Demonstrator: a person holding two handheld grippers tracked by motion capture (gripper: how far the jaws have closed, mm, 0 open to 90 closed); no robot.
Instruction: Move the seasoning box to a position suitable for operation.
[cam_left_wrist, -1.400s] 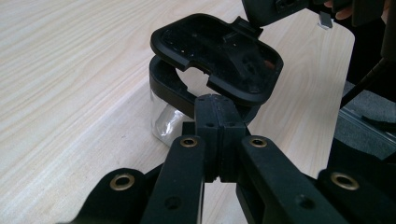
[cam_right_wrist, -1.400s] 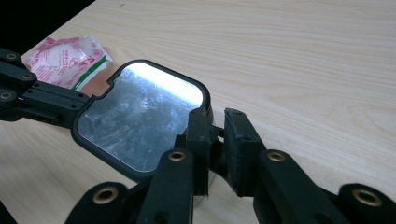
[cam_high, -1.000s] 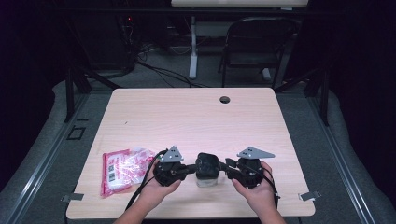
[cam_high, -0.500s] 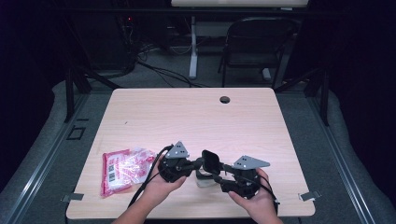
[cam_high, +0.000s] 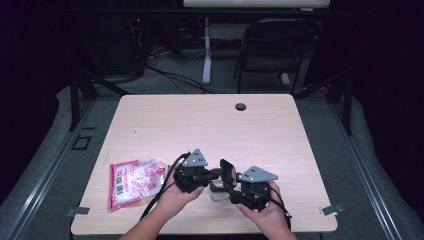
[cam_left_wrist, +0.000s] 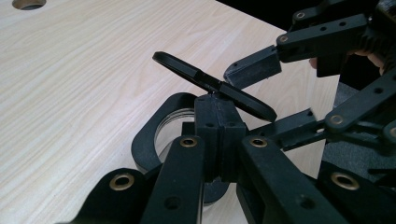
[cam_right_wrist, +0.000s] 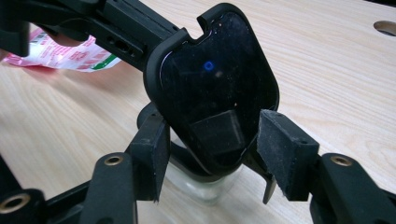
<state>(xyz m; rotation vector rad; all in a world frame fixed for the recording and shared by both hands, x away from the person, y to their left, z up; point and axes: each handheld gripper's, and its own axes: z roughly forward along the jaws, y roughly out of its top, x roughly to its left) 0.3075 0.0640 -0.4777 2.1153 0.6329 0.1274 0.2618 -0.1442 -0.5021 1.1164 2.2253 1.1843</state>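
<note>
A small clear jar (cam_high: 216, 191) with a black flip lid (cam_right_wrist: 215, 88) sits near the front edge of the table (cam_high: 210, 125), between the two hands. The lid is shiny, rounded and stands tipped up. The left gripper (cam_left_wrist: 219, 126) is clamped tight on the lid's hinge part. The right gripper (cam_right_wrist: 210, 144) has just been opening; its pads sit beside the lid without squeezing.

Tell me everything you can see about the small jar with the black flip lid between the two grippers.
The jar has a clear, glass-like body and a black collar. Its glossy black lid is flipped open and tilted up. It stands on the wooden table near the front edge. The left gripper is shut on the collar by the lid's hinge. The right gripper has just been opening; its pads flank the lid, apparently without pressing.
</note>
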